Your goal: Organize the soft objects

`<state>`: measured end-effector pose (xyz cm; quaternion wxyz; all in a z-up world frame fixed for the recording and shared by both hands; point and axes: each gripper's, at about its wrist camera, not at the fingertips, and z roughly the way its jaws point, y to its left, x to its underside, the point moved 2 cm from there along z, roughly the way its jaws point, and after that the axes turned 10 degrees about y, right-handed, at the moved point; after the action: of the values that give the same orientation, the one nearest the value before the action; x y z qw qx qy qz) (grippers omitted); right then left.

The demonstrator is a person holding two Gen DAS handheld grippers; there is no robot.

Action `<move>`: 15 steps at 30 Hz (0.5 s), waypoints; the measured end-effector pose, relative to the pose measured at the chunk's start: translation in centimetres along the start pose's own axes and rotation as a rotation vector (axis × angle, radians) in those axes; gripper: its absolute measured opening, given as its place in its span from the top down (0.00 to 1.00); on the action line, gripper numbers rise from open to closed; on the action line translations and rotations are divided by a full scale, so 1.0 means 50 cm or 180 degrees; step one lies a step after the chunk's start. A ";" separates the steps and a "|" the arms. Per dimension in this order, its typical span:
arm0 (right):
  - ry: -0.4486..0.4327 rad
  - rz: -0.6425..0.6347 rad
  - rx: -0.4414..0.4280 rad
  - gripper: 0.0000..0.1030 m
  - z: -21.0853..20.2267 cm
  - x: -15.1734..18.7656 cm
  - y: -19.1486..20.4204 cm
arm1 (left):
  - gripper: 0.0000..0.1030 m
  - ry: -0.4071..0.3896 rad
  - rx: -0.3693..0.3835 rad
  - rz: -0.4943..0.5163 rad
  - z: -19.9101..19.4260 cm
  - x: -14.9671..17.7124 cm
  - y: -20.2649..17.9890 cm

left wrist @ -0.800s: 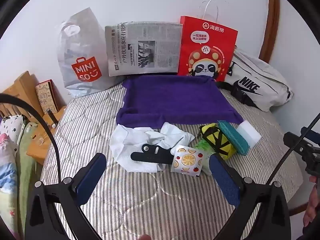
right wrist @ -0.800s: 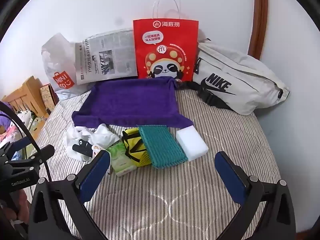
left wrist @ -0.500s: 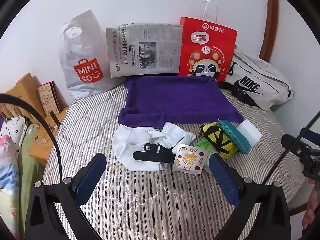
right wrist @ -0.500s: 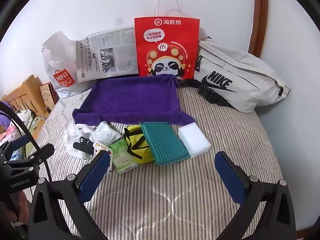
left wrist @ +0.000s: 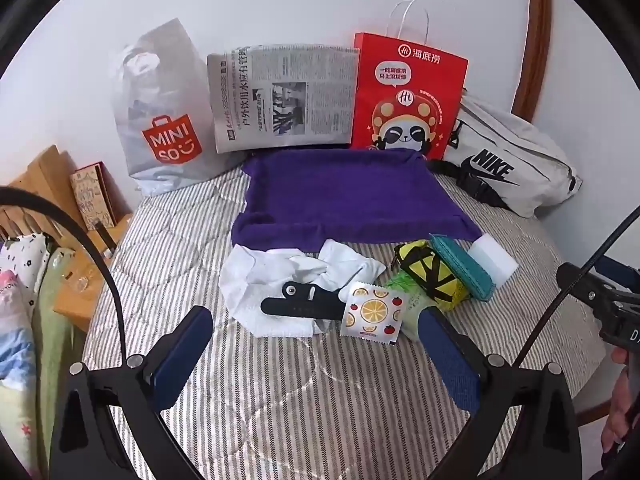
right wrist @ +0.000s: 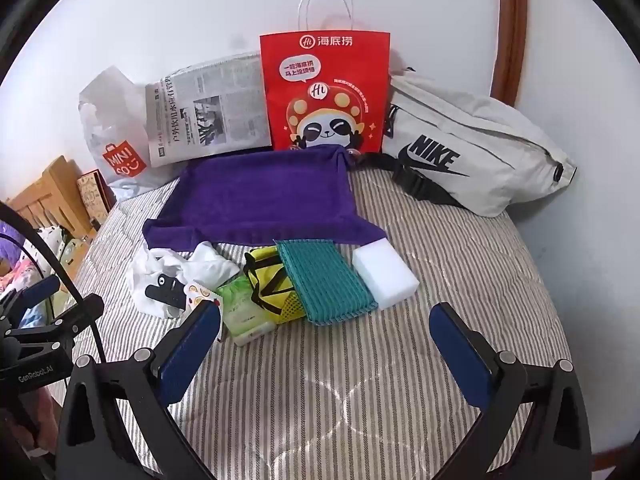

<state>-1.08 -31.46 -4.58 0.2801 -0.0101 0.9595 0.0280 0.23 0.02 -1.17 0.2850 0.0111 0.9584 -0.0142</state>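
Observation:
A purple towel [left wrist: 348, 196] [right wrist: 260, 192] lies spread on the striped bed. In front of it lie a crumpled white cloth [left wrist: 280, 276] [right wrist: 168, 268] with a black piece on top, a fruit-print packet [left wrist: 374, 314], a green tissue pack [right wrist: 242, 314], a yellow pouch [left wrist: 434, 276] [right wrist: 268, 280], a teal mesh pad [right wrist: 324, 280] and a white sponge [right wrist: 384, 272] [left wrist: 494, 260]. My left gripper [left wrist: 316, 348] is open and empty, just short of the cloth and packet. My right gripper [right wrist: 328, 344] is open and empty, just short of the teal pad.
Against the wall stand a Miniso plastic bag [left wrist: 164, 120], a newspaper [left wrist: 284, 96], a red paper bag [right wrist: 324, 92] and a grey Nike bag [right wrist: 472, 156]. A wooden rack [left wrist: 48, 184] stands beside the bed at left.
Both grippers have drawn slightly closer to the row of objects. Nothing on the bed has moved, and both jaws stay open.

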 end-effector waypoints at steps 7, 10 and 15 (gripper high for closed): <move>-0.0010 -0.0005 0.0026 0.00 -0.002 0.002 0.006 | 0.00 0.0000 -0.0026 -0.0015 -0.006 -0.004 0.004; -0.0003 -0.0003 0.0041 0.00 -0.002 0.002 0.007 | 0.00 -0.0010 -0.0037 -0.0029 -0.007 -0.005 0.008; 0.0008 -0.0010 0.0036 0.00 0.001 0.003 0.008 | 0.00 -0.0035 -0.0050 -0.0033 -0.010 -0.001 0.011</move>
<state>-1.19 -31.03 -4.68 0.2790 -0.0100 0.9600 0.0221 0.01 0.58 -0.76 0.2902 0.0038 0.9569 -0.0082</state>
